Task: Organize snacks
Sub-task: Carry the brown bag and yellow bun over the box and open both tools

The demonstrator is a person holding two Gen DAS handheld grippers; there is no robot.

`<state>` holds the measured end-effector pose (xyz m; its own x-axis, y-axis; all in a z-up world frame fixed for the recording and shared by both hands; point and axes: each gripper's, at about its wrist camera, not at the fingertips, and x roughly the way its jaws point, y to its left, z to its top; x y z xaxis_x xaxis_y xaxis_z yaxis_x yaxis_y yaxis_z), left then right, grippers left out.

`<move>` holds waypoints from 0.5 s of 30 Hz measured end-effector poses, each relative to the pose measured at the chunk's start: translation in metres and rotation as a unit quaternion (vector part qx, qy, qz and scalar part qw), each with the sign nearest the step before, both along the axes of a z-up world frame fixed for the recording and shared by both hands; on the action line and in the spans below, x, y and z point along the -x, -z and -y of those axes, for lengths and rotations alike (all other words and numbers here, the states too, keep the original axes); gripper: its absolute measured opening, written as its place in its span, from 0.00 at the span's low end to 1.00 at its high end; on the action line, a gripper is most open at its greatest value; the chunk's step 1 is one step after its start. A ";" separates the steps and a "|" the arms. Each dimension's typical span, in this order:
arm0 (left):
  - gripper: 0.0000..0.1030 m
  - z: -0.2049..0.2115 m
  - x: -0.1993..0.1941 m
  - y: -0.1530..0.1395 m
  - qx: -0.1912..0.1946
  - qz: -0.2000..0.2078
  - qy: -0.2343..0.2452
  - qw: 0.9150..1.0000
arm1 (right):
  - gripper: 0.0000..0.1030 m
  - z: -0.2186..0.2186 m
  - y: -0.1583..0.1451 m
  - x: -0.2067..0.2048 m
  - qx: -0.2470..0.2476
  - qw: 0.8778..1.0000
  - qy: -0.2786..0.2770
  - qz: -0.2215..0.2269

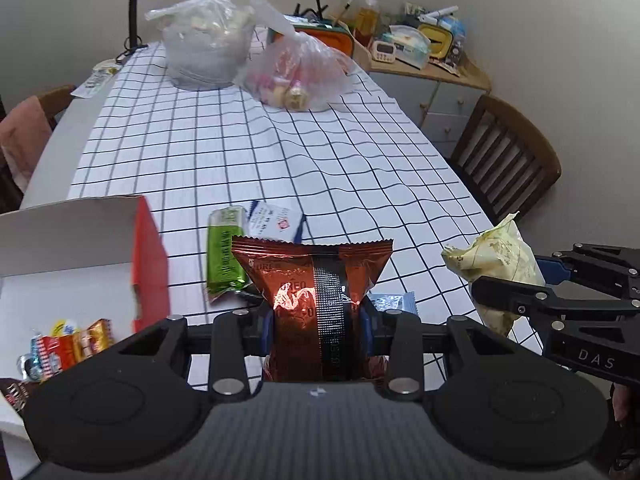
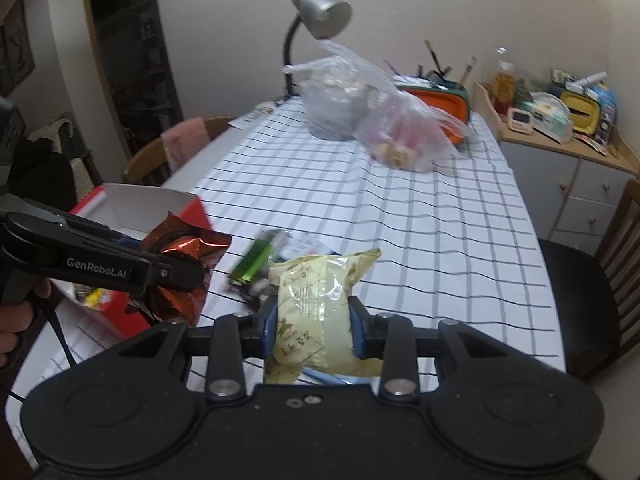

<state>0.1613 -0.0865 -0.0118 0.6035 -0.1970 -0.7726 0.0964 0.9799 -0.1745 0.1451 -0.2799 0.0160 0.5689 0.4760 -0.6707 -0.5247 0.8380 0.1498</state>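
My left gripper (image 1: 318, 320) is shut on a shiny red-brown Oreo packet (image 1: 316, 280) and holds it above the checked tablecloth; it also shows in the right wrist view (image 2: 184, 264). My right gripper (image 2: 314, 324) is shut on a pale yellow snack packet (image 2: 316, 300), seen too in the left wrist view (image 1: 496, 264). A red and white box (image 1: 148, 264) with several small snacks inside (image 1: 68, 344) stands at the left. A green packet (image 1: 222, 252), a white packet (image 1: 276, 224) and a silver-blue packet (image 1: 394, 304) lie on the cloth.
Two clear plastic bags of food (image 1: 208, 40) (image 1: 296, 76) sit at the far end of the table (image 1: 52, 152). A desk lamp (image 2: 316, 16) stands behind them. Wooden chairs (image 1: 508, 160) (image 2: 176, 148) flank the table. A cluttered cabinet (image 2: 560, 128) stands at the right.
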 end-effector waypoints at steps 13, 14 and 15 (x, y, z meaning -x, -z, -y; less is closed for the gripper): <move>0.37 -0.079 0.044 -0.026 -0.015 0.023 -0.038 0.999 | 0.33 -0.088 -0.022 0.030 -0.017 0.999 -0.043 0.014; 0.37 -0.086 0.047 -0.027 -0.016 0.025 -0.041 0.999 | 0.32 -0.096 -0.023 0.032 -0.018 0.999 -0.046 0.014; 0.37 -0.093 0.050 -0.028 -0.017 0.026 -0.044 0.999 | 0.32 -0.104 -0.023 0.034 -0.018 0.999 -0.049 0.015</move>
